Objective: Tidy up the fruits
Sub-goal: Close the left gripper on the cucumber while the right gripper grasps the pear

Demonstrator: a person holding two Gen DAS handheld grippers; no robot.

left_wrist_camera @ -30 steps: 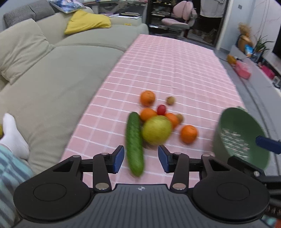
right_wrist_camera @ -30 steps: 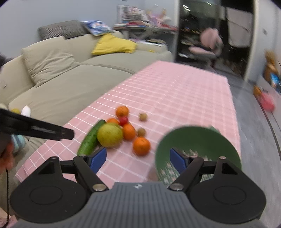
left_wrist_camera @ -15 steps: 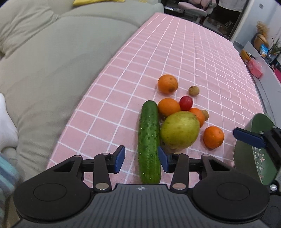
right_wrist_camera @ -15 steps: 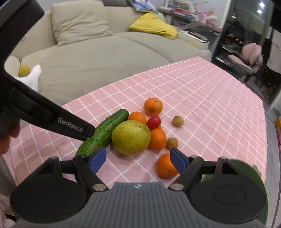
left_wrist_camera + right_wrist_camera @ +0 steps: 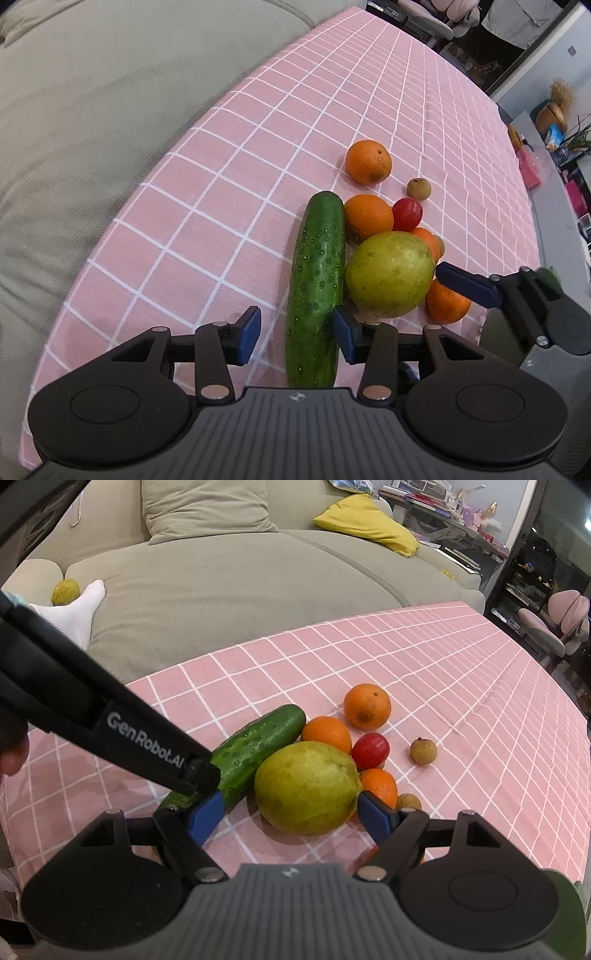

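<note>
A green cucumber [image 5: 317,280] lies on the pink checked tablecloth [image 5: 229,177] beside a large yellow-green fruit [image 5: 389,275]. My left gripper [image 5: 295,330] is open with its jaws either side of the cucumber's near end. My right gripper [image 5: 288,812] is open around the yellow-green fruit [image 5: 308,786]. Three oranges [image 5: 367,706], a red tomato [image 5: 370,750] and two small brown fruits [image 5: 423,751] cluster behind. The cucumber also shows in the right wrist view [image 5: 255,746].
A beige sofa [image 5: 221,579] with a yellow cushion [image 5: 365,520] runs along the table's left side. A socked foot [image 5: 79,609] and a small yellow fruit [image 5: 65,592] rest on it. A green bowl's edge [image 5: 569,912] shows at lower right.
Both grippers have moved down and closer to the fruit. The left now straddles the cucumber's end; the right has swung from the green bowl to the yellow-green fruit.
</note>
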